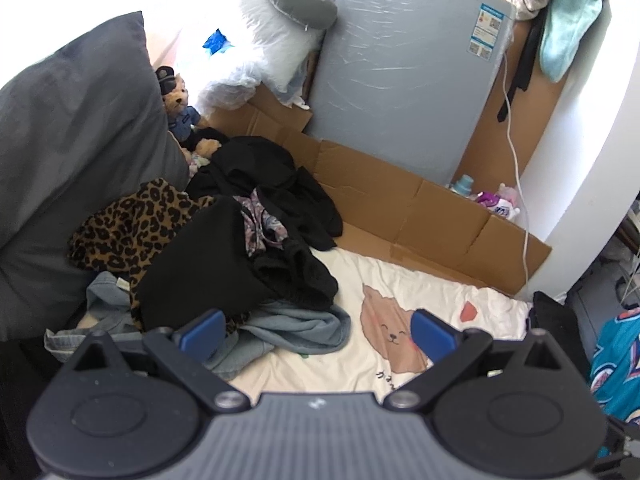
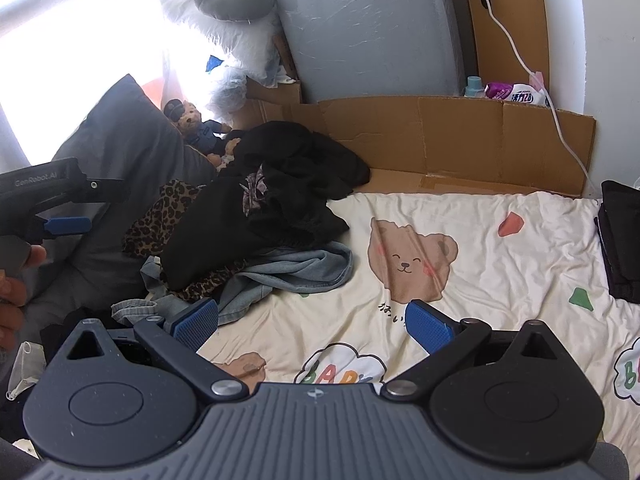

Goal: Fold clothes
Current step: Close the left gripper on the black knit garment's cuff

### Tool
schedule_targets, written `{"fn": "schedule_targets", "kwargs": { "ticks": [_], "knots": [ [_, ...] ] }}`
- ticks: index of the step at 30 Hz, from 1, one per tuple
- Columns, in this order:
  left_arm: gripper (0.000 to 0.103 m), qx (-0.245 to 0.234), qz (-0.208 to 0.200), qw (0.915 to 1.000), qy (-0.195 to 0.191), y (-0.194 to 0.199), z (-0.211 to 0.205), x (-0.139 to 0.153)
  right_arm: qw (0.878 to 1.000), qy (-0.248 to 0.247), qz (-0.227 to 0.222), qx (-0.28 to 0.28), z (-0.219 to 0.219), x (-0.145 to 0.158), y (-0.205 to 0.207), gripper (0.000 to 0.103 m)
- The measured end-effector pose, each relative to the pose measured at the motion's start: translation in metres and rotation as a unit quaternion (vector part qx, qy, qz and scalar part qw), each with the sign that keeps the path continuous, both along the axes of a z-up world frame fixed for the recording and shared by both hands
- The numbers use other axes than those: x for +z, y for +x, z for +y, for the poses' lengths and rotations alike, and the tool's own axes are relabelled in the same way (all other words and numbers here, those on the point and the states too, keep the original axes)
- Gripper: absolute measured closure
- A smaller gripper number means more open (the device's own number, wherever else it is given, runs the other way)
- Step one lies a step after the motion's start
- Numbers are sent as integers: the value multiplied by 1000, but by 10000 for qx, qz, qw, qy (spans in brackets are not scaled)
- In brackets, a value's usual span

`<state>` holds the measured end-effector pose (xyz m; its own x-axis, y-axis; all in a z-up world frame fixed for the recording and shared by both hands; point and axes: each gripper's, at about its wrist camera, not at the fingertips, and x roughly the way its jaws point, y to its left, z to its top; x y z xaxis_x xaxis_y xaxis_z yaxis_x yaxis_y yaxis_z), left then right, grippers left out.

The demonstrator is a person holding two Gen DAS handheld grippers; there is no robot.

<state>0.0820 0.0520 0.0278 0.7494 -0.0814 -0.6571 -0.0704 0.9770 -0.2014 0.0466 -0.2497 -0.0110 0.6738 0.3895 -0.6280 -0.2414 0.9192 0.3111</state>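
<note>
The bed [image 2: 480, 264] is covered by a cream sheet printed with bears. A heap of clothes [image 2: 256, 232] is piled at its left side, against a grey pillow [image 2: 132, 160]. Folded black garments [image 2: 620, 248] are stacked at the right edge.

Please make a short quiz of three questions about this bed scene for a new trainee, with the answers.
1. True or false: the left gripper holds a garment.
2. Which garment lies lowest at the front of the pile?
A) leopard-print cloth
B) light blue denim
C) teal jersey
3. Fill in: the bed sheet shows a smiling ____ face.

Key:
1. False; both the left gripper and the right gripper are open and hold nothing.
2. B, the denim garment.
3. Bear.
</note>
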Motion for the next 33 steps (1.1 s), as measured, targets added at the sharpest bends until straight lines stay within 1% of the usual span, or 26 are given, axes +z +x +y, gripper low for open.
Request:
{"fn": "schedule_targets", "kwargs": {
  "ticks": [6, 8, 12, 16, 19, 22, 28, 33],
  "knots": [
    [2, 108, -47, 9999, 88, 9, 6, -6, 9997, 222, 3, 106, -4, -4, 3, 1],
    [2, 146, -62, 9998, 116, 12, 9, -8, 9997, 217, -54, 129, -5, -6, 3, 1],
    [2, 221, -93, 9996, 171, 18, 13, -12, 9999, 35, -127, 63, -5, -14, 7, 1],
    [3, 297, -124, 9992, 227, 24, 18, -16, 9999, 93, -104, 83, -3, -34, 18, 1],
    [3, 393, -104, 9990, 162, 34, 27, -21, 9998, 144, -85, 101, -1, -49, 26, 1],
    [4, 486, -6, 9983, 326, 45, 27, -31, 9997, 194, -65, 119, 1, -64, 34, 1],
    [4, 543, 198, 9977, 345, 67, 27, -53, 9994, 295, -25, 154, 4, -94, 50, 1],
    [4, 646, 204, 9965, 480, 84, 33, -68, 9991, 379, 8, 184, 7, -120, 64, 1]
  ]
}}
